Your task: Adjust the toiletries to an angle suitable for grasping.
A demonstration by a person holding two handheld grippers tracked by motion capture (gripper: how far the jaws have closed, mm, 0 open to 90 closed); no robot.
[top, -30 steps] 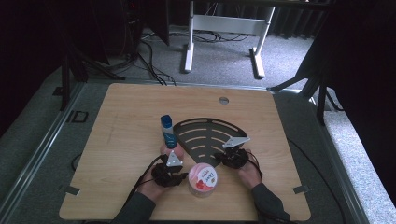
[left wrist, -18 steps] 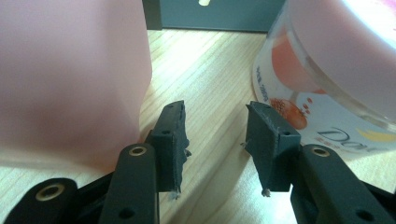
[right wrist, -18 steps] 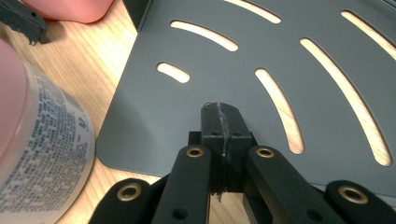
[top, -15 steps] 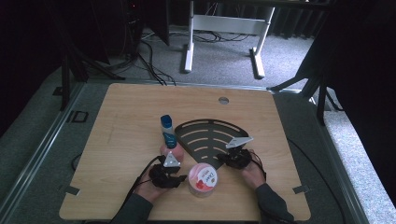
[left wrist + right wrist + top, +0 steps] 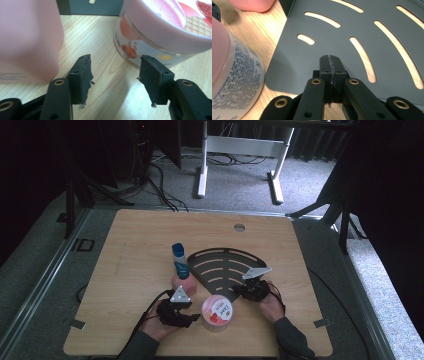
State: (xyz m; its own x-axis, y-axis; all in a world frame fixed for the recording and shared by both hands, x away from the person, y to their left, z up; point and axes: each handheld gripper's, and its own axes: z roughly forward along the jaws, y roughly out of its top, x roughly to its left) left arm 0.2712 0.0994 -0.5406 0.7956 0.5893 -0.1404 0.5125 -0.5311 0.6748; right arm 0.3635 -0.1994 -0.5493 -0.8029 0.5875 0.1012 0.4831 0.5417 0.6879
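A pink bottle point(image 5: 181, 270) with a blue cap stands at the left corner of a black slotted fan-shaped plate point(image 5: 225, 265). A round tub point(image 5: 217, 312) with a pink printed lid sits in front of the plate. My left gripper point(image 5: 191, 309) lies low between bottle and tub. Its jaws have just been opening and stand open point(image 5: 115, 72) over bare wood, with the bottle point(image 5: 27, 37) to their left and the tub point(image 5: 160, 30) to their right. My right gripper point(image 5: 237, 289) is shut point(image 5: 330, 60) with nothing in it, its tips over the plate's point(image 5: 352, 32) near edge.
The wooden table point(image 5: 130, 250) has free room at the left, right and back, with a small round hole point(image 5: 239, 227) near its far edge. In the right gripper view the tub's printed wall point(image 5: 234, 75) stands close at the left. Cables trail from both grippers.
My left gripper's jaws have spread apart, and it has drawn back slightly from the bottle's base. The right gripper, bottle, tub and plate have stayed put.
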